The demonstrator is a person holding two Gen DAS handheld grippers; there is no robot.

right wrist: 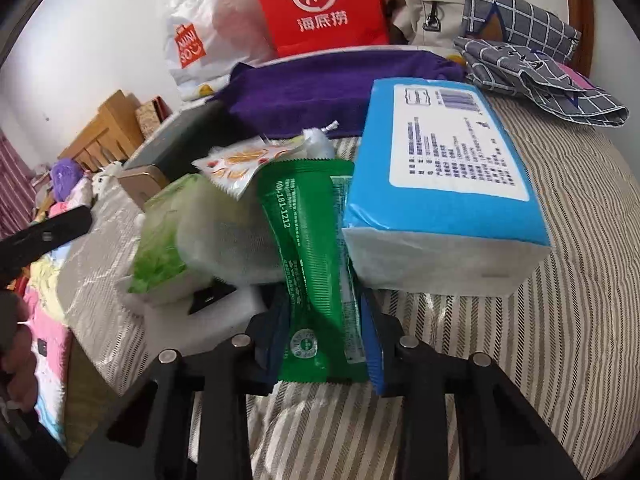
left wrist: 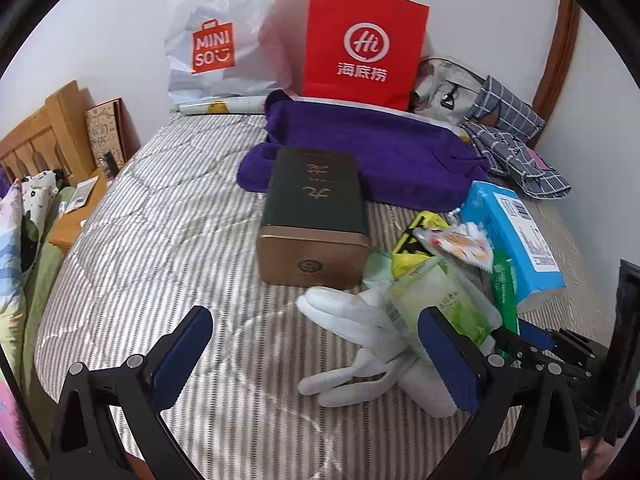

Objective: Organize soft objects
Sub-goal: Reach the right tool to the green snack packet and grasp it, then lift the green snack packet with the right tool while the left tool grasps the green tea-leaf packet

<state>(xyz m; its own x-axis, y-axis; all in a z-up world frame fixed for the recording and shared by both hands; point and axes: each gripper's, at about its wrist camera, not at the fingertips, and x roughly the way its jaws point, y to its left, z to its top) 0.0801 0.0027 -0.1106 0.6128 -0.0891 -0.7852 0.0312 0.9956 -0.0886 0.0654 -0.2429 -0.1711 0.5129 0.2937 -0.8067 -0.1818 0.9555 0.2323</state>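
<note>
Striped bed (left wrist: 160, 240): purple towel (left wrist: 380, 152), dark tin (left wrist: 316, 216), blue tissue pack (right wrist: 444, 184).

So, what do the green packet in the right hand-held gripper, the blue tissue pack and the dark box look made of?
Green packet: glossy plastic film, going by its crimped end seal and sheen. Blue tissue pack: thin shiny plastic wrap over white, probably paper, tissue visible at its end. Dark box: rigid, possibly metal or coated card; matte dark top, satin gold end.

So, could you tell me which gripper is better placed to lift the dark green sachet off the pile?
The right gripper: its jaws already sit either side of the green sachet and look closed on it. The left gripper stands open by the white glove, with nothing between its fingers.
</note>
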